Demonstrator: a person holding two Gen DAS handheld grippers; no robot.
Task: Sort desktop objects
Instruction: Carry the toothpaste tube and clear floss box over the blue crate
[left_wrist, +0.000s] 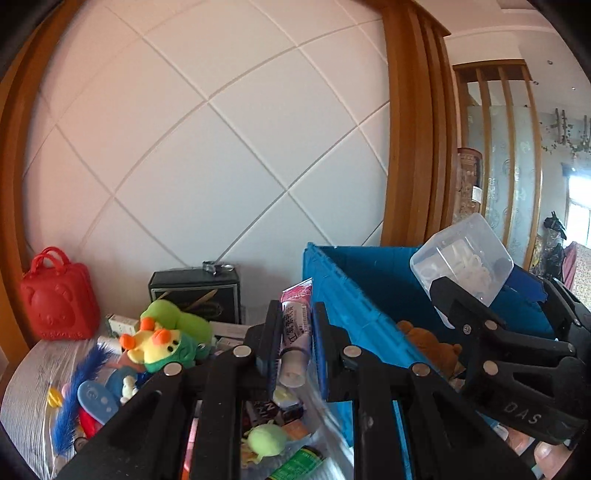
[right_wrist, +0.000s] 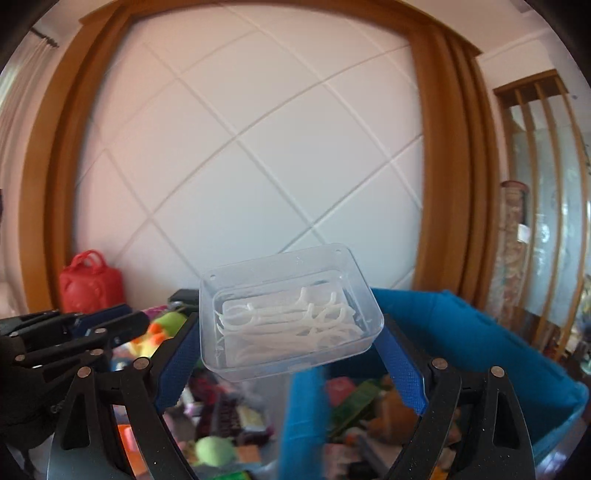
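Observation:
My left gripper (left_wrist: 295, 332) is shut on a pink-and-white tube (left_wrist: 294, 332) and holds it upright above the clutter, beside the left wall of the blue bin (left_wrist: 354, 295). My right gripper (right_wrist: 291, 339) is shut on a clear plastic box of white floss picks (right_wrist: 288, 317) and holds it over the blue bin (right_wrist: 461, 332). The right gripper with the clear box (left_wrist: 465, 258) also shows at the right of the left wrist view. The left gripper (right_wrist: 110, 328) shows at the left of the right wrist view.
A red bear-shaped case (left_wrist: 59, 295) and a black box (left_wrist: 195, 295) stand at the back by the white tiled wall. A green-and-yellow plush (left_wrist: 166, 336), a blue feather toy (left_wrist: 74, 398) and small packets lie on the table. A brown plush (left_wrist: 432, 343) lies in the bin.

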